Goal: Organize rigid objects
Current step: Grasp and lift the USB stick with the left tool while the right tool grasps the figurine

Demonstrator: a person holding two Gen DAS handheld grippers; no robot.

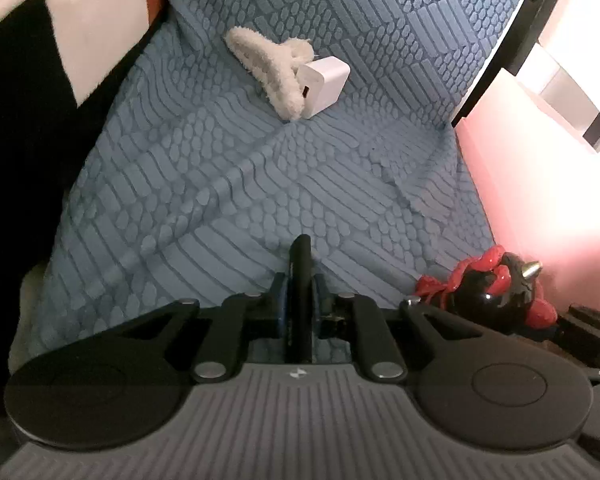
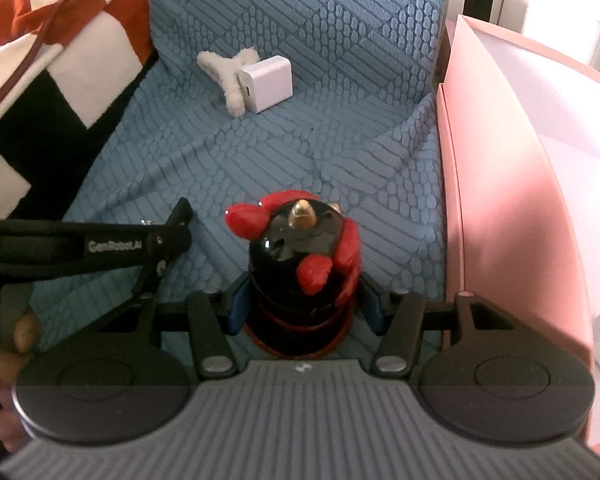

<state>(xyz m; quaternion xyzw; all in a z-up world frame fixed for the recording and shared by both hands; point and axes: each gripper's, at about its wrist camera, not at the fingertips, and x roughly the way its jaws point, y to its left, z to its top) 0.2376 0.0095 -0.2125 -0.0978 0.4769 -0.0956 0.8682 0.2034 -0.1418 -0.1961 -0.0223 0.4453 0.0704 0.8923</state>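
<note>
Right gripper (image 2: 302,308) clamped on black-and-red figure (image 2: 300,256) beside pink box (image 2: 500,208); left gripper (image 1: 300,304) pinching thin black item (image 1: 300,280) (unidentifiable); clip (image 1: 268,68) touching charger (image 1: 324,84), well ahead on blue cover (image 1: 220,184)

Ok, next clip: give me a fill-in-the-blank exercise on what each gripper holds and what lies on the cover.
1. The right gripper is shut on a black and ____ figurine.
2. The left gripper clamps a thin ____ object.
3. The white charger touches a fluffy hair ____.
4. Right of the blue cover stands a ____ box.

Missing: red; black; clip; pink
</note>
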